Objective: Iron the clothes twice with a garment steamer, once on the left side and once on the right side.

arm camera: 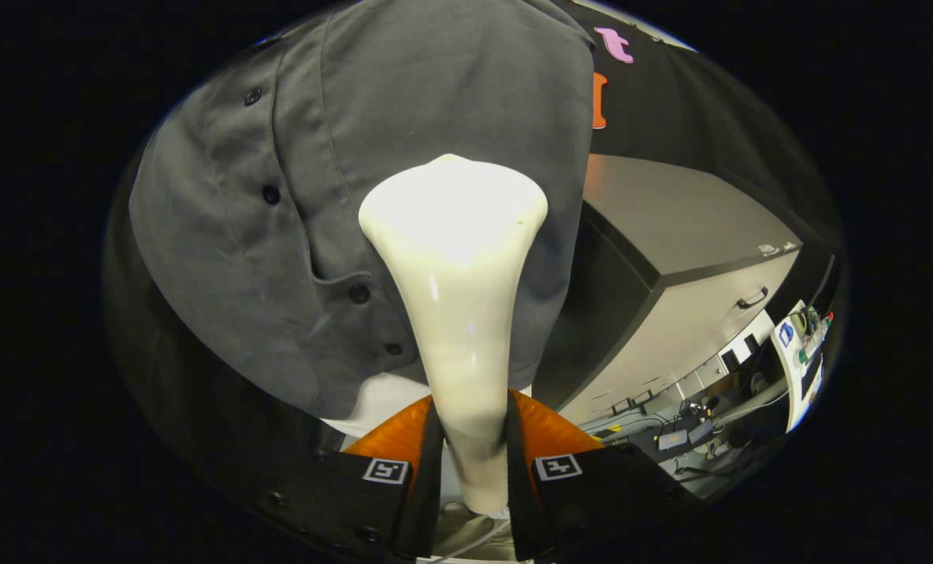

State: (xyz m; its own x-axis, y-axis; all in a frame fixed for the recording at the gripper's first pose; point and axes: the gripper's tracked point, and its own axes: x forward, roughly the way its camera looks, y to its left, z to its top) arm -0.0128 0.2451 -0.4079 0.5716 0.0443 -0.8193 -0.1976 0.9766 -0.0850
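Gripper (pixel 468 446) clamps the white garment steamer (pixel 457 298) handle between both fingers, head against the grey button shirt (pixel 294 196) ahead. Grey cabinet (pixel 685 258) beyond, right.

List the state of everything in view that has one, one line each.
gripper: shut on the steamer's handle.
garment steamer: held, head up against the shirt.
grey shirt: hanging, buttoned, lower edge creased.
cabinet drawer: closed.
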